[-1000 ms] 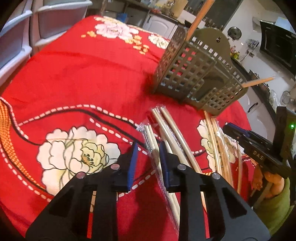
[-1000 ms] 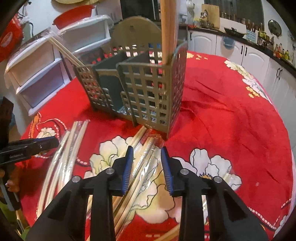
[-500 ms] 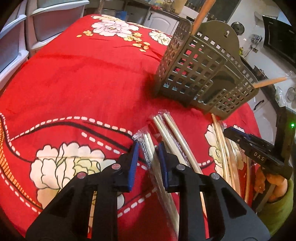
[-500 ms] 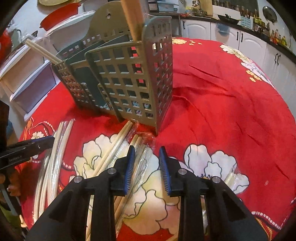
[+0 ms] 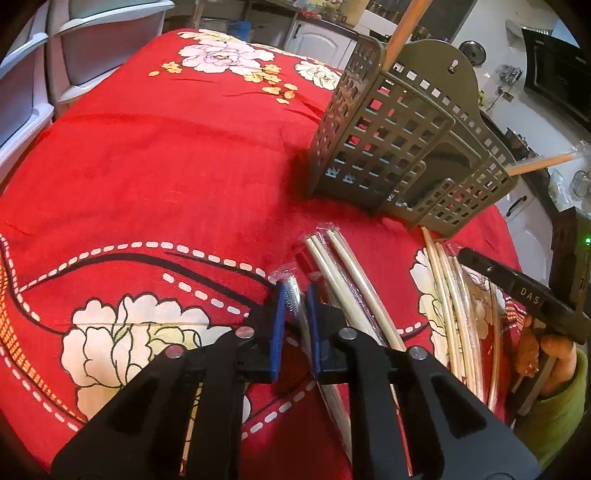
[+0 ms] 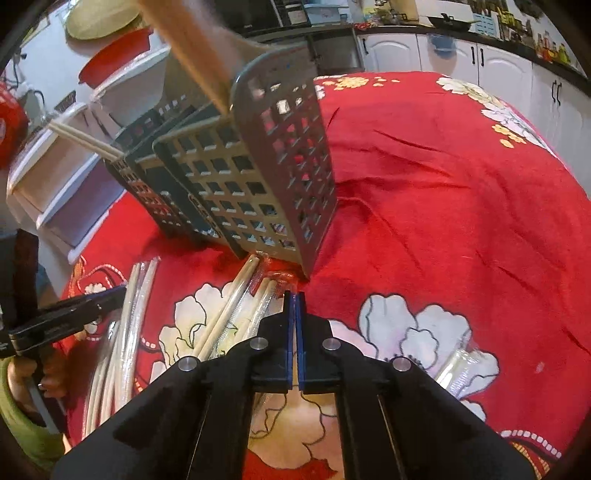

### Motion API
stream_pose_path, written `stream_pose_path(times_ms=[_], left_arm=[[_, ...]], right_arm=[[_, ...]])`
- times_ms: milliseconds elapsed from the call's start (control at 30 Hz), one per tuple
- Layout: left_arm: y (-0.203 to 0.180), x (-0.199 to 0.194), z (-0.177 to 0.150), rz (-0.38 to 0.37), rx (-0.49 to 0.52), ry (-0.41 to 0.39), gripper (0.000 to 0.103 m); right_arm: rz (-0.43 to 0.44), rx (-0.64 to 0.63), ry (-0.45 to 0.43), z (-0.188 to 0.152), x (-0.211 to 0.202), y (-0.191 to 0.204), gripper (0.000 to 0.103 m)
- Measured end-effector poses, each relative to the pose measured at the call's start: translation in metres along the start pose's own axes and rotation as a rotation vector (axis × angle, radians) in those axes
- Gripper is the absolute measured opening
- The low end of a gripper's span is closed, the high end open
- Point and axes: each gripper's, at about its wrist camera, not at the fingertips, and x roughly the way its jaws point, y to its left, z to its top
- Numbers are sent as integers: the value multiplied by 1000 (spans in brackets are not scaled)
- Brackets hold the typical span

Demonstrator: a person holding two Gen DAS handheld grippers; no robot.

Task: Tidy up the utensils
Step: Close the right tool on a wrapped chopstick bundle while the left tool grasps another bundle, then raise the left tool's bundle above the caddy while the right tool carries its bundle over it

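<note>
The left wrist view is showing the left gripper (image 5: 295, 314) clenching its blue pads on a pair of pale wooden chopsticks sealed in a clear plastic sleeve (image 5: 300, 317), lying flat on the red floral tablecloth (image 5: 166, 155) towards the near edge of the table. The grey-green slotted plastic utensil holder (image 5: 388, 147) is standing nearer the far edge, with a wooden handle (image 5: 406, 22) already leaning out of it. In the right wrist view the right gripper (image 6: 294, 332) is sitting with its pads pressed together; whether the thin edge of a clear wrapper (image 6: 273, 295) is caught between them, I cannot tell.

The risks, as I am judging them: the slippery sleeve is giving the left pads little purchase, so the chopsticks are likely to slide or pivot once lifted. More wrapped chopstick packs (image 5: 343, 266) are lying just beside the held one, so a lift could be dragging them along. The right gripper may be holding nothing, or film alone, which could tear. The holder is light and could be tipping if knocked.
</note>
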Motion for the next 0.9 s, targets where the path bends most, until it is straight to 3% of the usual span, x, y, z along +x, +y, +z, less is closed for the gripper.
stream_pose_path(times_ms=[367,900], left_arm=[[-3,-20,3,-50,-17,-33,1],[-41,-101,39,-117,62,-237,1]], right_arm=[[21,-38,-109,5,-54,9,1],[107,-166,-275,23,-129,70,1]])
